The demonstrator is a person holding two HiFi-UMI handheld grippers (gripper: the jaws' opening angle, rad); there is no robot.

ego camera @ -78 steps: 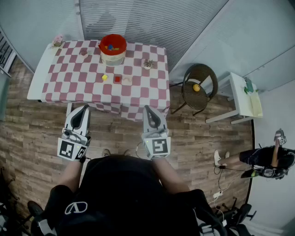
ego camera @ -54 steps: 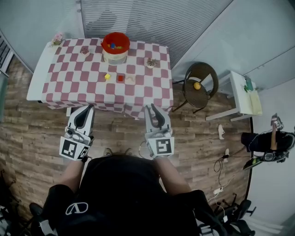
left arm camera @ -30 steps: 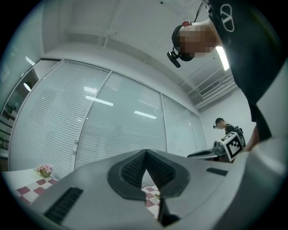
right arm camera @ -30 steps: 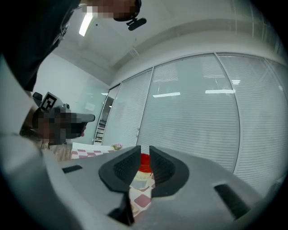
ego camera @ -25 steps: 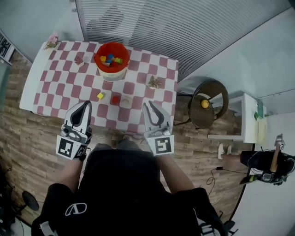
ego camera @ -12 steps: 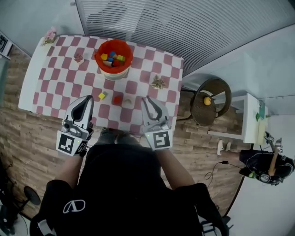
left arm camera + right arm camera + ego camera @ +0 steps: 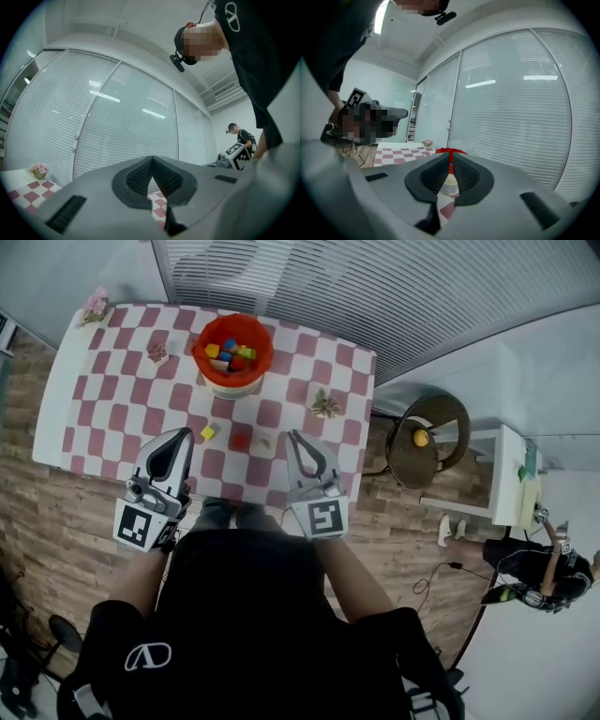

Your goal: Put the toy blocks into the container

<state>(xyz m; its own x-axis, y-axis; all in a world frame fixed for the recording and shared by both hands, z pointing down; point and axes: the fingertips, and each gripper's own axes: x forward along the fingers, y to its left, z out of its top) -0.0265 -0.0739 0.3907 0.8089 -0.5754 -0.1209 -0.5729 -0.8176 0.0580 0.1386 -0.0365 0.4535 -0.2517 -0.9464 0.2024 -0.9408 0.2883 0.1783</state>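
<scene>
A red bucket [image 7: 233, 351] holding several coloured blocks stands at the far middle of the red-and-white checked table [image 7: 103, 399]. On the cloth nearer me lie a yellow block [image 7: 208, 432], a red block [image 7: 240, 440] and a pale block [image 7: 263, 441]. My left gripper [image 7: 180, 437] hangs shut and empty over the near edge, just left of the yellow block. My right gripper [image 7: 293, 436] is just right of the pale block; its jaws have just closed further, with nothing between them. In the right gripper view the shut tips [image 7: 450, 154] line up with the bucket [image 7: 449, 182]. The left gripper [image 7: 152, 158] faces the blinds.
A dried-flower ornament [image 7: 325, 406], a small trinket [image 7: 157, 354] and pink flowers [image 7: 96, 304] sit on the table. To the right stand a round chair [image 7: 441, 418] with an orange ball [image 7: 421, 438] and a white side table [image 7: 511, 479]. Another person [image 7: 525, 563] is at the far right.
I have walked up to the table: it has grown nearer, and both grippers, once over the wooden floor, now reach over its near edge beside the loose blocks.
</scene>
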